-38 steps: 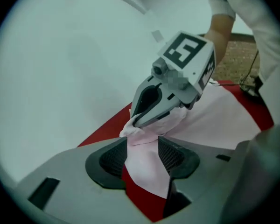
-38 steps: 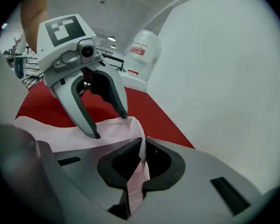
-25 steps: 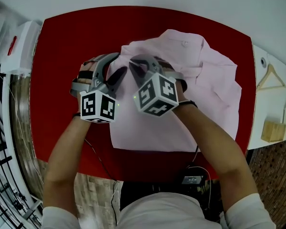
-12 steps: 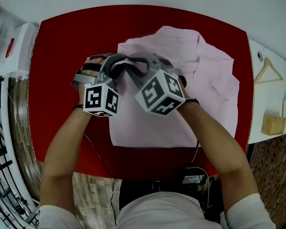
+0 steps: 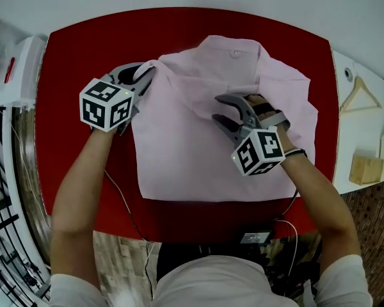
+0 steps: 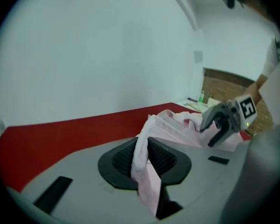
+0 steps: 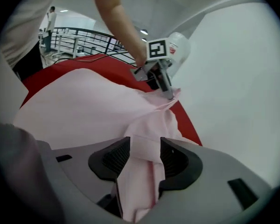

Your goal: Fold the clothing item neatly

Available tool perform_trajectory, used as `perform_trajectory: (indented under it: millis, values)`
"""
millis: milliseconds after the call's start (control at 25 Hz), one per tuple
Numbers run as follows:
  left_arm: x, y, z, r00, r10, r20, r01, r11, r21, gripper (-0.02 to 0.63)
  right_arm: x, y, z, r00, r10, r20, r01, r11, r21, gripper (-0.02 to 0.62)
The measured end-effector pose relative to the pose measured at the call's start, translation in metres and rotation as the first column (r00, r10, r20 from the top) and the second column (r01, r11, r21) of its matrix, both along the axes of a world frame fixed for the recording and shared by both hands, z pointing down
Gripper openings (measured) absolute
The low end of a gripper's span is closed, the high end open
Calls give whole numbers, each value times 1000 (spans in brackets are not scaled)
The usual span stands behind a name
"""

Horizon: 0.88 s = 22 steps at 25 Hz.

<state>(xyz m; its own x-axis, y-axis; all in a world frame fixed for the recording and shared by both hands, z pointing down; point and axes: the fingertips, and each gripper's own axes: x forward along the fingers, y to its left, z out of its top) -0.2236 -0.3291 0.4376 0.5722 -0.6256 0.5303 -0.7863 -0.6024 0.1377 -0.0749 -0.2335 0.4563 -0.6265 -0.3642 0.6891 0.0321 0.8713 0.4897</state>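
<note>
firstly, the left gripper [image 5: 146,75] is seen clamped on a thin edge of the shirt [image 5: 179,152] near its left shoulder. its jaws have just been closing, and the cloth is pinched between the pads [image 6: 167,158]. the right gripper [image 5: 219,109] has just been opening. its jaws stand apart, with a loose fold of cloth lying between them, not pressed.

the left pinch is best held firm and low, so that the shoulder is not dragged. the right jaws should be drawn clear of the fold before anything is lifted, lest the crease be pulled out.

the shirt is spread on the red table [image 5: 70,139], roughly at its middle. its collar [image 5: 233,51] is pointed away from the person and the hem towards them, so the long axis is laid from near edge to far edge. the right side is seen rumpled.
</note>
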Motion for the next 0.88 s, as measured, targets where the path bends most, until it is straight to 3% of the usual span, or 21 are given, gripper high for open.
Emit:
perform_trajectory:
  millis: [120,360,880]
  values:
    - [-3,-8,5,995,-62,-73,57,996,-75,58,-5,17,17,998,-65,-23,65,998,-24,207]
    - [-5,-13,15,988,-111,-110,93,982,-162,58,-11,22,21,996,-93,0,93,994,-50,209]
    - [-18,-18,23,977,-162,-137,129,966,-225,58,-14,14,29,999,-48,-9,47,997,-64,206]
